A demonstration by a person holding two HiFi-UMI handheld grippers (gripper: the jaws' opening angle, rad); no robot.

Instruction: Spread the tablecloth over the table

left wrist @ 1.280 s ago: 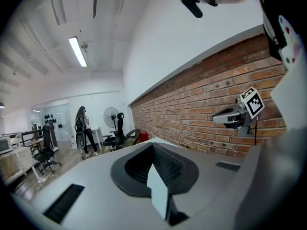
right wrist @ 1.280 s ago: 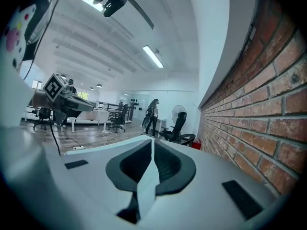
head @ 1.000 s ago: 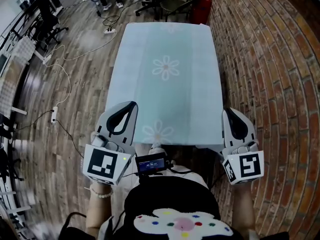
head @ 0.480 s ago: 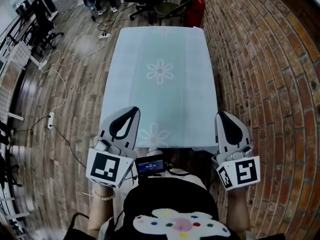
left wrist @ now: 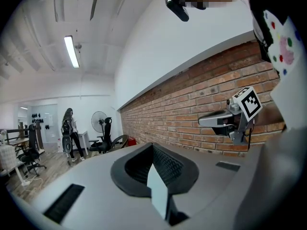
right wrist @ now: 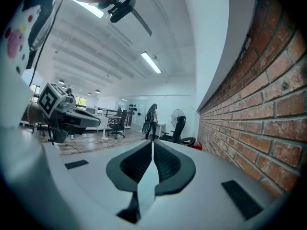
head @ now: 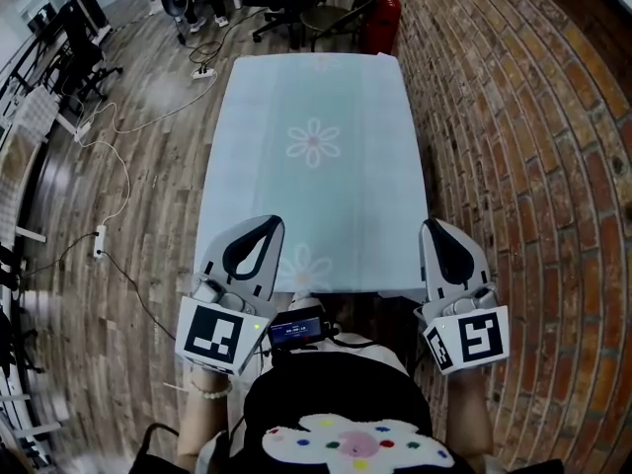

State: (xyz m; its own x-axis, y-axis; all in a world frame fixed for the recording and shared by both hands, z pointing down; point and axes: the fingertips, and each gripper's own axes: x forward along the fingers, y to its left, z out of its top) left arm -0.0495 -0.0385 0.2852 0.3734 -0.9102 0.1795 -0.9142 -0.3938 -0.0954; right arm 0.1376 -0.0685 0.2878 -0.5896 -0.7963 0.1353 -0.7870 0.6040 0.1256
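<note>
**A:** What has changed over the last second?

**B:** Very little. The left gripper [head: 265, 225] sits at 7 o'clock of the tablecloth [head: 314, 166], as it did before. Its jaws are pressed together on the near left corner, and its own view shows a pale sliver of cloth pinched between them.

**A:** And the cloth itself?

**B:** It lies flat along the counter toward 12 o'clock and covers the whole top. One daisy sits mid-cloth and another near the front edge. The framing has slid a little, but that looks like the head tipping, not the cloth moving.

**A:** The right side?

**B:** It's the same there. The right gripper [head: 434, 229], at 5 o'clock, is clamped on the near right corner with a strip of cloth between its jaws. It looks slightly closer in than a second ago.

**A:** What does that mean for the task?

**B:** I'd judge the spreading is nearly done. What's left is to settle the near edge and let go of both corners.
</note>
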